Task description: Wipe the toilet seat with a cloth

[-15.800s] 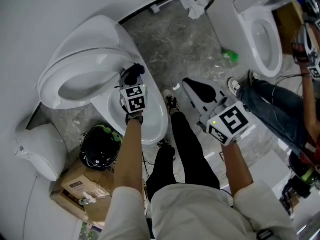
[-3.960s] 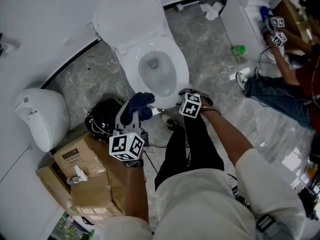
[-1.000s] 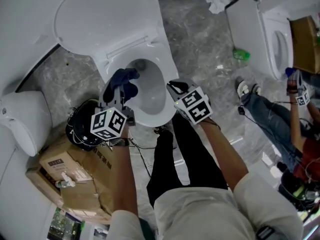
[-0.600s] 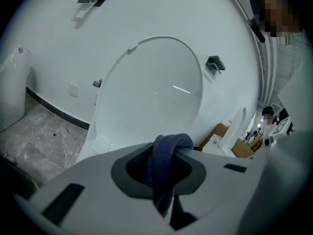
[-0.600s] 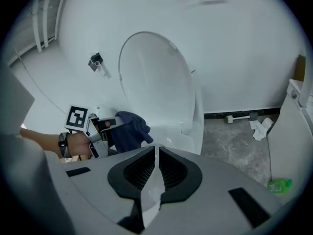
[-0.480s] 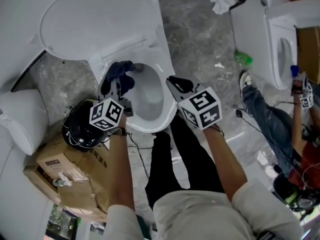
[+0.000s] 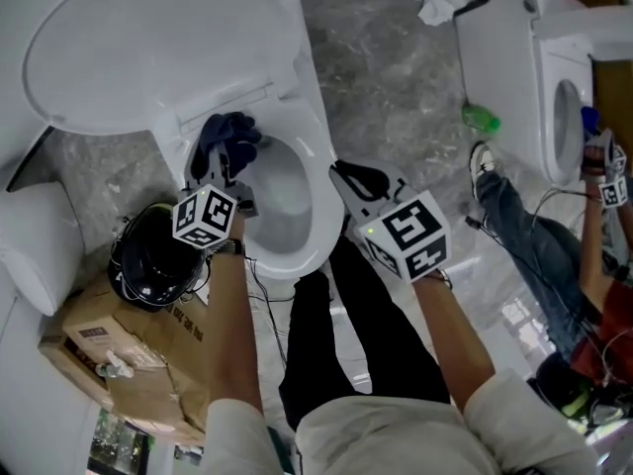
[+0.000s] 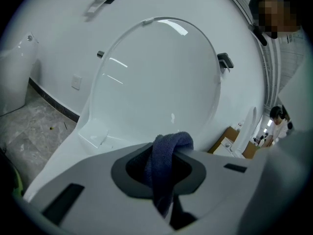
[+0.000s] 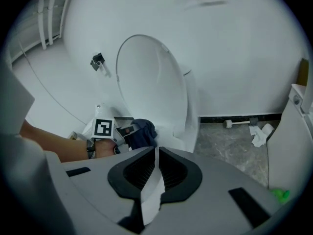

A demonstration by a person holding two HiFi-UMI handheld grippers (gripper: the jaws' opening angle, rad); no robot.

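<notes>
A white toilet (image 7: 315,181) stands with its lid (image 7: 148,47) raised. My left gripper (image 7: 224,164) is shut on a dark blue cloth (image 7: 226,139), which sits at the bowl's rear left rim, close to the hinge. In the left gripper view the cloth (image 8: 168,163) hangs between the jaws of the left gripper (image 8: 168,153), in front of the lid (image 8: 156,82). My right gripper (image 7: 358,179) hovers off the bowl's right rim, jaws nearly together with nothing in them. The right gripper view looks past the right gripper (image 9: 156,153) to the cloth (image 9: 141,131) and the lid (image 9: 151,87).
A black helmet (image 7: 148,262) and a cardboard box (image 7: 109,339) lie left of the bowl. A second toilet (image 7: 539,62), a green bottle (image 7: 481,117) and another person's leg (image 7: 529,231) are at the right. Crumpled paper (image 7: 431,3) lies on the floor behind.
The left gripper has carried the cloth from the front left of the bowl back toward the hinge. The right gripper has stayed by the right rim.
</notes>
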